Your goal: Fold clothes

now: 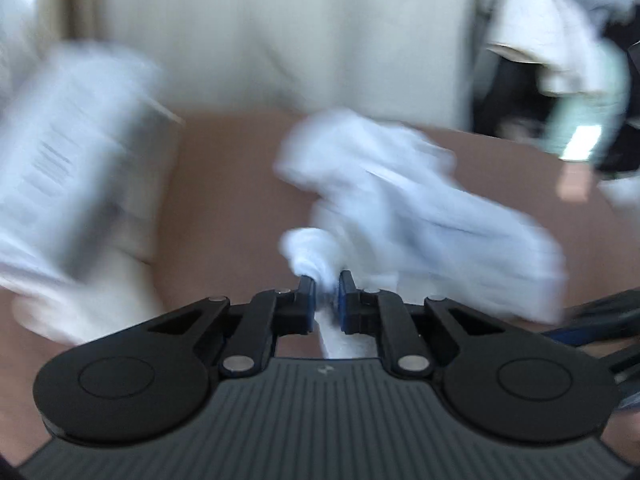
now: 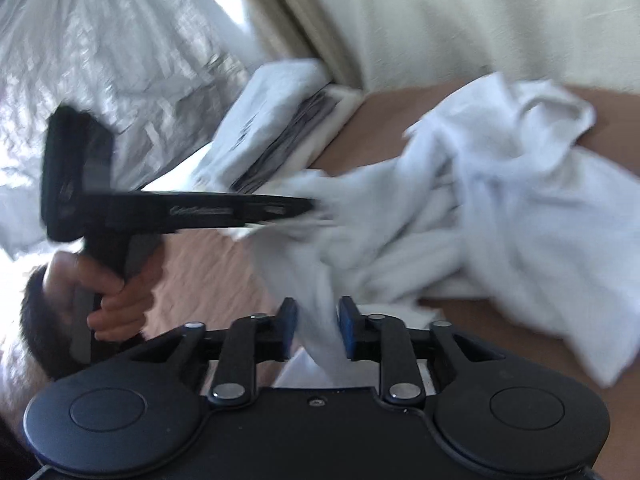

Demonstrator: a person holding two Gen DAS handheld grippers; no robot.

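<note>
A crumpled white garment (image 1: 400, 200) lies on the brown surface (image 1: 232, 200). In the left wrist view my left gripper (image 1: 326, 280) is shut on a bunched corner of it, with cloth bulging out past the blue pads. The right wrist view shows the same garment (image 2: 480, 208) spread to the right. A hand (image 2: 116, 300) holds the left gripper (image 2: 312, 204) side-on, its tip buried in the cloth. My right gripper (image 2: 318, 308) stands partly open; a strip of the garment hangs loosely between its pads. Both views are blurred.
A stack of folded white cloths and printed paper (image 2: 272, 120) sits at the left edge of the brown surface. Behind it are a crinkled silvery sheet (image 2: 100, 60) and a cream curtain (image 2: 480, 20). A mint-green sleeve (image 1: 584, 120) shows at far right.
</note>
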